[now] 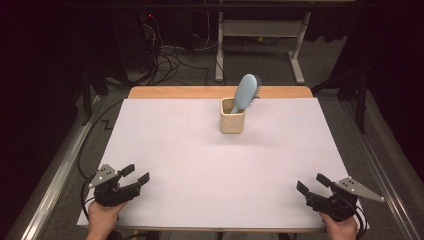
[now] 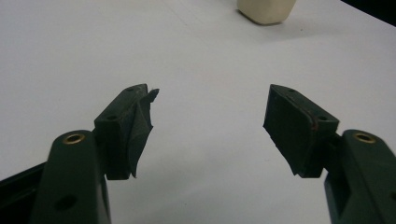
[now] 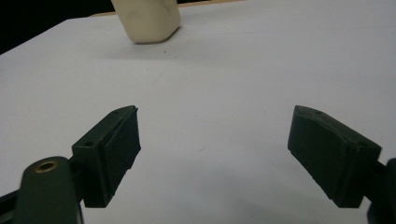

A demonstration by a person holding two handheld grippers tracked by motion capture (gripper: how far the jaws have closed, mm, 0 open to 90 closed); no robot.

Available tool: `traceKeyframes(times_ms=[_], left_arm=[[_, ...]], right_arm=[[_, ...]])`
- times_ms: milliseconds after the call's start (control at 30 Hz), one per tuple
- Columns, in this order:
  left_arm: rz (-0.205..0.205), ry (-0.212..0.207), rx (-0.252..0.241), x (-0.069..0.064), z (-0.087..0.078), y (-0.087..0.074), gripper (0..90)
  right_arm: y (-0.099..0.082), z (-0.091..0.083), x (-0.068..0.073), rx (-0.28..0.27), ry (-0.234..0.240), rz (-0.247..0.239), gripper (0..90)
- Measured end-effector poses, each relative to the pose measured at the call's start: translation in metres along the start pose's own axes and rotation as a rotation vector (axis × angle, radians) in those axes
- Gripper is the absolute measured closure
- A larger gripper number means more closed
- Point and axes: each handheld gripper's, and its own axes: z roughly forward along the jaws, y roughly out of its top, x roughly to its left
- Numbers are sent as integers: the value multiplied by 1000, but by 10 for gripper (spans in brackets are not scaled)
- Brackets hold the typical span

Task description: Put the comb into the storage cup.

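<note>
The work in hand looks like fetching the light-blue plastic hairbrush [image 1: 246, 92] that stands handle-down in the cream square ceramic cup [image 1: 232, 121], so the step is a reach. To do it well, one gripper should travel forward over the white table sheet [image 1: 200, 165] and close on the brush head above the cup rim, while the other could steady the cup so it does not tip as the brush lifts straight up. The left gripper [image 1: 136, 177] and the right gripper [image 1: 310, 185] both rest at the near edge, jaws spread wide and holding nothing. The cup and brush sit well apart from both, toward the far middle; whether the handle touches the cup's bottom is hidden.
</note>
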Motion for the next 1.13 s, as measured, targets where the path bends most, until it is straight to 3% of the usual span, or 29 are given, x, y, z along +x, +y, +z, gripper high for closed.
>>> traceKeyframes(times_ms=[333, 1133], left_arm=[[2, -6, 3, 0, 0, 0, 326], [1, -15, 19, -1, 3, 0, 326]], right_arm=[[-6, -3, 3, 17, -16, -27, 177], [-7, -1, 5, 27, -14, -24, 177]])
